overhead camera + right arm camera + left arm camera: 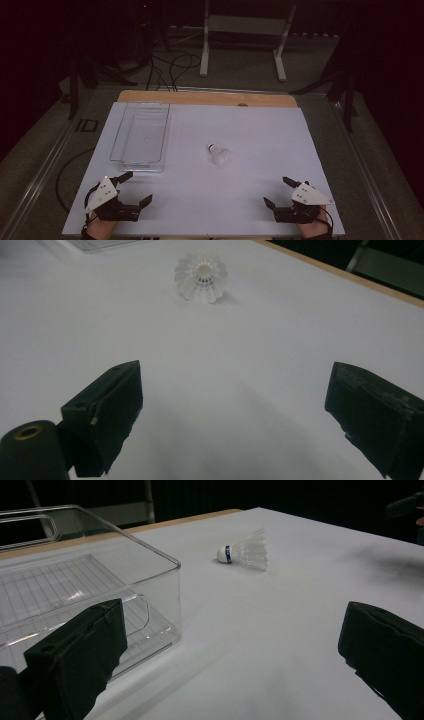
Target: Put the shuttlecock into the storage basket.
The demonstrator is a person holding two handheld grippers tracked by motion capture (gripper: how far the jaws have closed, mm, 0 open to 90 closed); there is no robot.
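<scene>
A white shuttlecock (pixel 219 153) lies on its side in the middle of the white table top (pixel 240 125); its cork tip with a blue band (pixel 226 554) points toward the far left. In the right gripper view the shuttlecock (pixel 201 276) shows its open skirt toward me. My left gripper (pixel 137 187) rests open near the front left edge, just in front of a clear plastic bin (pixel 141 135). At the front right my right gripper (pixel 280 191) stands open. Nothing lies between either pair of jaws (pixel 235 650) (pixel 235 400).
The clear bin (pixel 75 590) is empty, with a ribbed floor and a handle cut-out. A wooden strip (pixel 207 98) runs along the table's far edge. Beyond it stand a white frame (pixel 240 40) and cables on the floor.
</scene>
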